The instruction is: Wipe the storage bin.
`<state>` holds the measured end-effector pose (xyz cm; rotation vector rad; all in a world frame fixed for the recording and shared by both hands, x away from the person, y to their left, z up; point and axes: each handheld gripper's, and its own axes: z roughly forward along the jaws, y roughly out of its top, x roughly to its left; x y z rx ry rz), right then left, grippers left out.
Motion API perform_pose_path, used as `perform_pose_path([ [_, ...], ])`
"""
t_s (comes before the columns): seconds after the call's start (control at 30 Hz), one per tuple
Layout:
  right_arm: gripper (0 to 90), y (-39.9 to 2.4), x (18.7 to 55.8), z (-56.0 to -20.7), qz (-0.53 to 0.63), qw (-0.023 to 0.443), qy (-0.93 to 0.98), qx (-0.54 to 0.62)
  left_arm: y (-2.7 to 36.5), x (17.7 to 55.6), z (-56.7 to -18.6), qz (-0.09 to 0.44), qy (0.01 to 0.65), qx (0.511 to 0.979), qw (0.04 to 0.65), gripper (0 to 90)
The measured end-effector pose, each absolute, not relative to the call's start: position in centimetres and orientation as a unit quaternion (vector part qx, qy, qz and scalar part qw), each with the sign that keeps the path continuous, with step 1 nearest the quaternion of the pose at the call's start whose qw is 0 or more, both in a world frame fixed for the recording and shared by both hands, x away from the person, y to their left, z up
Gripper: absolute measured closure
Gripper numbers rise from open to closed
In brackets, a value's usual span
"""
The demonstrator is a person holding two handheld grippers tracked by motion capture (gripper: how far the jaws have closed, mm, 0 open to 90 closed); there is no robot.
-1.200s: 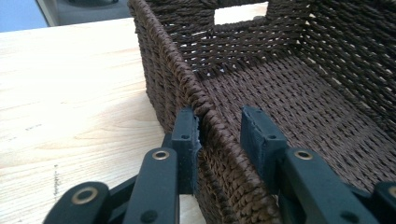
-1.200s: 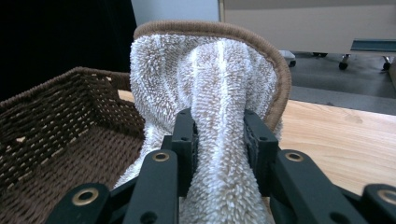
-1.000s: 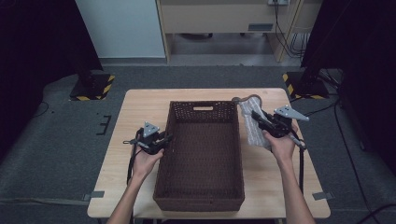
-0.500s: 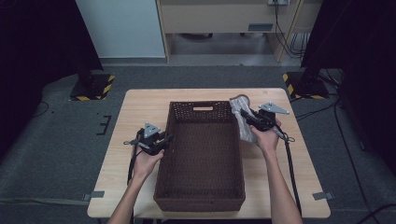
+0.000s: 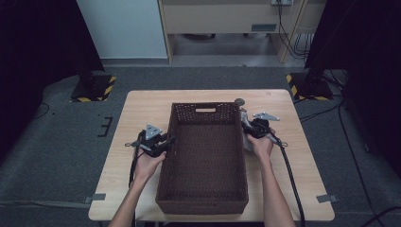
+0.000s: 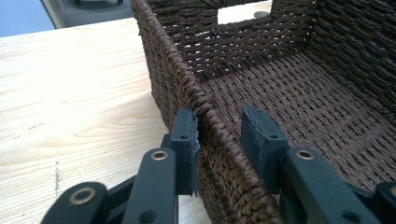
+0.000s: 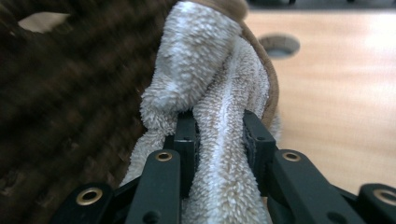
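A pale rectangular wooden table (image 5: 142, 109) carries a dark brown rectangular woven wicker basket (image 5: 203, 161) at its centre, a handle slot in the wall at 12 o'clock. At the basket's 9 o'clock, the left gripper (image 6: 219, 140) straddles the long wall's rim: one jaw touches the outer face, the other stands just clear inside, so the jaws are released. At the basket's 2 o'clock, outside the wall and beside it, the right gripper (image 7: 218, 135) is clenched on a fluffy beige terry towel with a brown hem (image 7: 219, 84), bunched upright between the pads. A small round hole (image 7: 279, 45) sits in the tabletop at 1 o'clock of the towel.
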<state>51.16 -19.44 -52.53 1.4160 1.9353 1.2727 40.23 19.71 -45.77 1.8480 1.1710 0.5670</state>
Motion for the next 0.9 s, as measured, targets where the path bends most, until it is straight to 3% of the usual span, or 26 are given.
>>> perform_pose_path([
  [0.23, 72.4, -19.5, 51.1, -52.8, 0.423, 0.214, 0.717, 0.511, 19.8, 40.2, -45.8, 0.226, 0.469, 0.738, 0.430, 65.0],
  [0.53, 72.5, -22.5, 48.3, -44.8, 0.531, 0.242, 0.653, 0.482, 19.8, 40.2, -45.9, 0.229, 0.468, 0.737, 0.430, 64.9],
  [0.63, 72.5, -22.2, 47.3, -43.1, 0.562, 0.230, 0.646, 0.463, 19.8, 40.2, -45.9, 0.228, 0.470, 0.736, 0.431, 64.5],
  [0.77, 72.5, -21.4, 46.9, -43.2, 0.546, 0.227, 0.668, 0.452, 19.8, 40.2, -45.9, 0.229, 0.468, 0.736, 0.432, 64.5],
  [0.9, 72.6, -20.3, 47.5, -45.9, 0.501, 0.230, 0.697, 0.459, 19.8, 40.2, -45.9, 0.231, 0.466, 0.737, 0.431, 64.7],
])
